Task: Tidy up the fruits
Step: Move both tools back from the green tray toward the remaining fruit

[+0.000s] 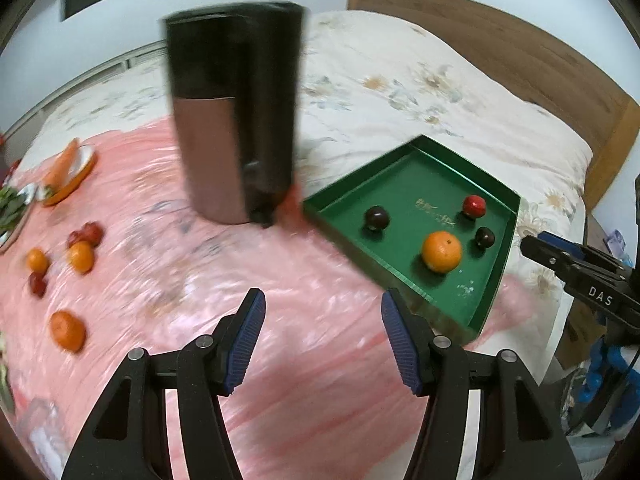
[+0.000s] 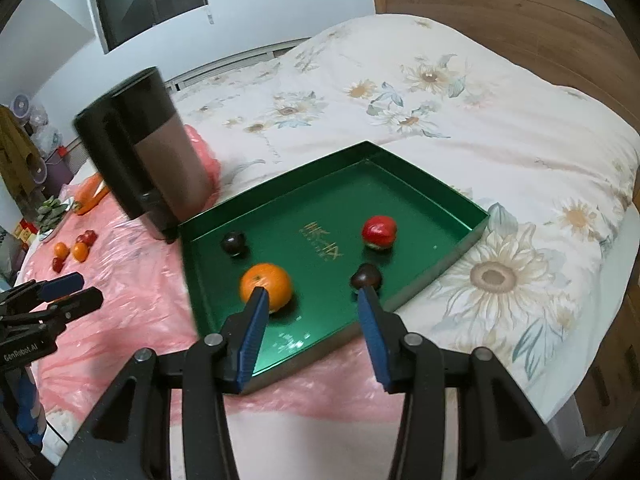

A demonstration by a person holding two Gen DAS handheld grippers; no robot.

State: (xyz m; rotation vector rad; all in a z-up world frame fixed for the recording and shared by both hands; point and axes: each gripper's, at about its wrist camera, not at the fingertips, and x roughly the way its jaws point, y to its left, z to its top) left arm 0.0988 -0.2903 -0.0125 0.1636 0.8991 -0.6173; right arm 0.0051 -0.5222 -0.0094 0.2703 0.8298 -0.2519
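A green tray [image 1: 496, 276] [image 2: 224, 216] lies on the bed and holds an orange [image 1: 441, 251] [image 2: 266, 283], a red fruit [image 1: 474, 205] [image 2: 379, 232] and two dark plums [image 1: 377, 218] [image 2: 233, 242]. Loose oranges [image 1: 68, 330] [image 1: 81, 256] and small red fruits [image 1: 85, 234] lie on the pink plastic sheet [image 1: 248, 264] at the left. My left gripper [image 1: 323, 328] is open and empty above the sheet. My right gripper [image 2: 312, 312] is open and empty above the tray's near edge.
A tall black and copper canister [image 1: 234, 120] [image 2: 148, 164] stands on the sheet beside the tray's far left corner. An orange plate with a carrot [image 1: 66, 170] and leafy greens [image 1: 10, 206] lie far left. A wooden headboard [image 1: 520, 52] bounds the bed.
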